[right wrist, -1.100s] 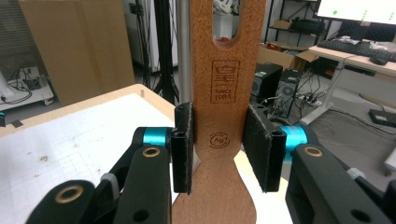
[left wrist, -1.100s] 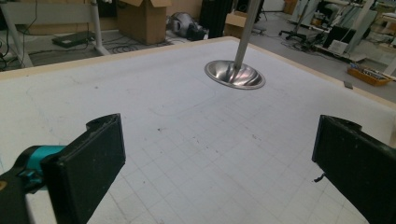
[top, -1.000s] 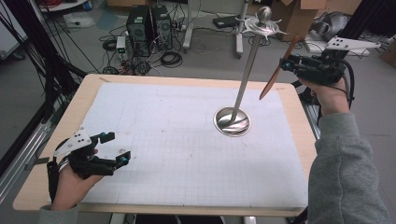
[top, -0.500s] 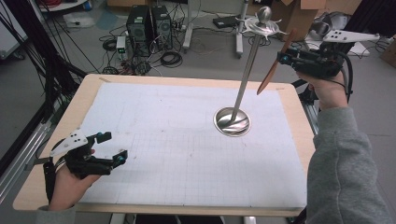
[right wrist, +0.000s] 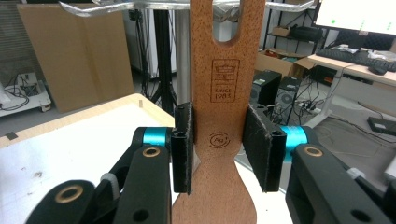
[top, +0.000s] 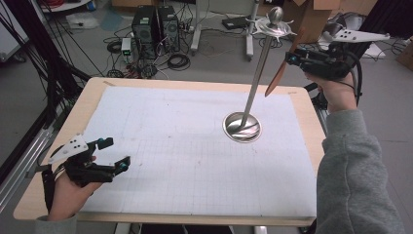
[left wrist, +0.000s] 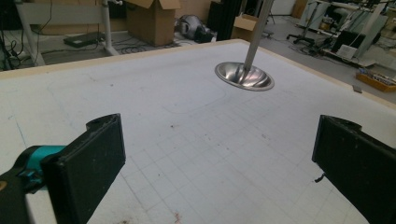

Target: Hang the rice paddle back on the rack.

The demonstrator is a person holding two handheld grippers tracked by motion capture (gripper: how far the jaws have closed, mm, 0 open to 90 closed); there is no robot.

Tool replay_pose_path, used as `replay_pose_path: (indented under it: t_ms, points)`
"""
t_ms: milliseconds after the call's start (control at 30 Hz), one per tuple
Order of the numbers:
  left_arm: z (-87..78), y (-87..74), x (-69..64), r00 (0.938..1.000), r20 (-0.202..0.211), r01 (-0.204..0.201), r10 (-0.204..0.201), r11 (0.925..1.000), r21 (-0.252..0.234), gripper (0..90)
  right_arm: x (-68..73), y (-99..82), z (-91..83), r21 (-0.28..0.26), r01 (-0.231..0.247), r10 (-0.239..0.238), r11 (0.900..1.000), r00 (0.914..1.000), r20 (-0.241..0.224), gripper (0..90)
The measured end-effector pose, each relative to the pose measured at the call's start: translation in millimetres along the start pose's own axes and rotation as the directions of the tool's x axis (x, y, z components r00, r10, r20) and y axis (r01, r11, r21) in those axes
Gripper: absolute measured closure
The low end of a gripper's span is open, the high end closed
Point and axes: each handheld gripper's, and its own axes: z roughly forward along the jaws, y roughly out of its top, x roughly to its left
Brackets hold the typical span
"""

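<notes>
Wooden spatula (right wrist: 223, 107) up in the air at the far right corner, just beside the hooked top of the metal stand (top: 256, 73), pinched across its handle by the right gripper (top: 297, 58). That forearm is raised, sleeve angling up from the table (top: 44, 195). Low at the near left, the left gripper (top: 114, 153) rests with jaws spread wide, pointing toward the stand's round base.

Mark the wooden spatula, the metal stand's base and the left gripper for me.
wooden spatula (right wrist: 224, 84), right gripper view, on the flat handle by the printed stamp.
metal stand's base (top: 242, 127), high view, on the round dished foot.
left gripper (top: 112, 153), high view, midway between its open fingertips.
</notes>
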Motion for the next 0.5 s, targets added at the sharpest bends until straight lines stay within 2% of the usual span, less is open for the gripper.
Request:
replay_pose_path:
  t_ms: [500]
  points:
    - [-2.8,-0.1,2.8,0.9998,-0.018,0.003,-0.003,1.0,-0.002,3.0,1.2,-1.0,7.0,0.003,-0.014,0.014,0.9999,0.9999,-0.009,64.8]
